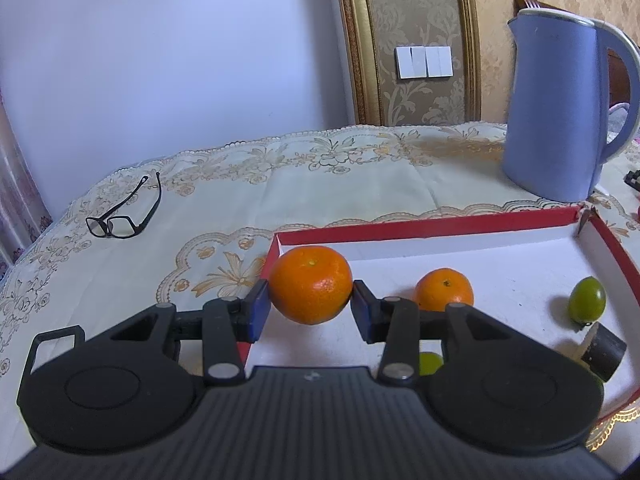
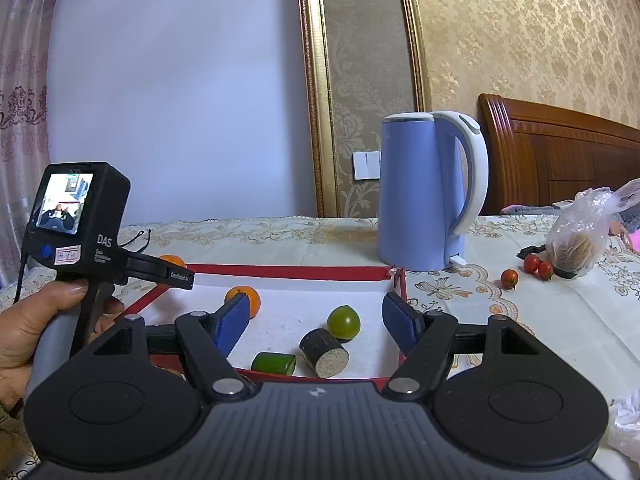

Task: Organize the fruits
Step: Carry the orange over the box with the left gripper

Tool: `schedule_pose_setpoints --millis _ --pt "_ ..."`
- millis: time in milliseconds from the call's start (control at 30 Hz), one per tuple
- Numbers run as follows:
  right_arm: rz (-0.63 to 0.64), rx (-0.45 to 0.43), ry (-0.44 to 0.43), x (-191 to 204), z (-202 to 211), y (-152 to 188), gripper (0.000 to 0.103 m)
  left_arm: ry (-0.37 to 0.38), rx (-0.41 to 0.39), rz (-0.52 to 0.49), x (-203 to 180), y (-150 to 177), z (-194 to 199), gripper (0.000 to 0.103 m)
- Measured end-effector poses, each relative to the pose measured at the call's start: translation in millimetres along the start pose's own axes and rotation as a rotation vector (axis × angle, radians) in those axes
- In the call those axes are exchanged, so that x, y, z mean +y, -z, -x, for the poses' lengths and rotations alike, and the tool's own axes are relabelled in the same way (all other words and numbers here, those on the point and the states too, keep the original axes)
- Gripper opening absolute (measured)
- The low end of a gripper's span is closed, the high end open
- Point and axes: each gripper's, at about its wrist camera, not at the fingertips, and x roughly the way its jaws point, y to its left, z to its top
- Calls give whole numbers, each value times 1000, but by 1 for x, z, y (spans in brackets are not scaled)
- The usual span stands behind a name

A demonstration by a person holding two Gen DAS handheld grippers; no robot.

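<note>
- Lace-patterned cloth covers the desk [image 1: 340, 184], where a red-rimmed tray [image 1: 420, 222] lies in front of a blue kettle [image 1: 560, 112].
- Left tongs [image 1: 308, 304] grip a large orange [image 1: 310, 284] at the tray's left edge.
- Right tongs [image 2: 316, 324] hang open over the tray.
- Inside the tray: a smaller orange [image 1: 444, 290] and a green fruit [image 1: 587, 300].
- Still outside, right of the tray: three cherry tomatoes [image 2: 509, 279].
- Sorting looks roughly midway.

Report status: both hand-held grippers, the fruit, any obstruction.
Left hand-held gripper shut on large orange, above red tray corner. Right hand-held gripper open, empty. Nothing blocking.
</note>
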Motion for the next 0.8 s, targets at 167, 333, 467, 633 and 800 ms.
schedule_pose_setpoints --millis 167,333,467,633,800 --pt "1 2 0 1 1 1 73 -3 8 -6 -3 -2 -6 40" --pt "0 3 2 0 1 1 73 -7 21 -11 -6 -1 -13 41" --pt "-1 2 3 0 2 2 73 -11 30 -9 -6 -1 -17 41" --pt "-4 5 1 -2 3 3 73 -11 37 -6 -5 -1 -20 41" --pt "-1 6 -2 0 4 4 73 -9 39 -4 -6 -2 -20 41"
